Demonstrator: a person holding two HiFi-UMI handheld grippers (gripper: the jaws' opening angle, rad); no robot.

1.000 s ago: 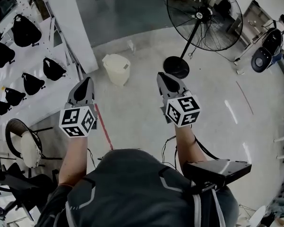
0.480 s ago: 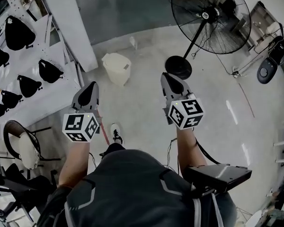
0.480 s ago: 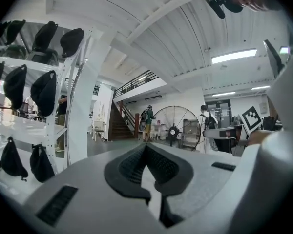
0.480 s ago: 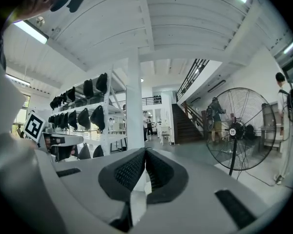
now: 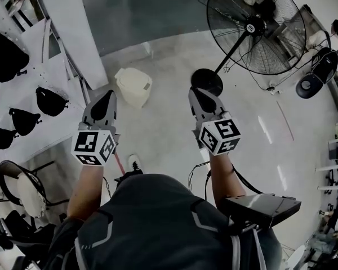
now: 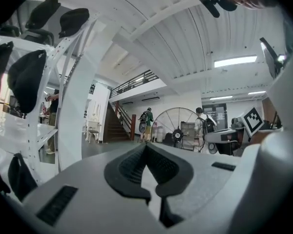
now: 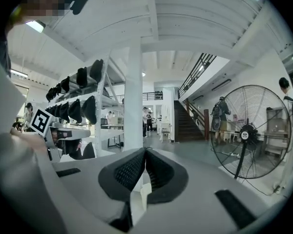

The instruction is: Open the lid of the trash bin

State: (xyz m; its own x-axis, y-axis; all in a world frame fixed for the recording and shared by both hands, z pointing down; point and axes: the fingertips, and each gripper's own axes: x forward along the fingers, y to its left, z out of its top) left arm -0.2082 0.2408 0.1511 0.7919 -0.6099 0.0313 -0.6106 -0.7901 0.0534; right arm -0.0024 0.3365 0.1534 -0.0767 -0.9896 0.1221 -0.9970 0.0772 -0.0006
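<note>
In the head view a cream trash bin (image 5: 133, 86) with its lid down stands on the pale floor, beside a white pillar (image 5: 73, 27). My left gripper (image 5: 106, 100) is held in the air just short of the bin, a little to its left, jaws shut with nothing between them. My right gripper (image 5: 198, 94) hovers to the right of the bin, also shut and empty. In the left gripper view the left gripper (image 6: 145, 146) has its black pads meeting; in the right gripper view the right gripper (image 7: 145, 151) is the same. Neither gripper touches the bin.
A big standing fan (image 5: 259, 30) has its round base (image 5: 205, 79) just beyond the right gripper. A white rack of black seats (image 5: 22, 94) runs along the left. A red floor line (image 5: 119, 163) and the person's shoe (image 5: 134, 163) lie below the grippers.
The person has stepped forward, a shoe now showing. The bin and fan base have drawn nearer to the grippers. Both grippers stay shut and level.
</note>
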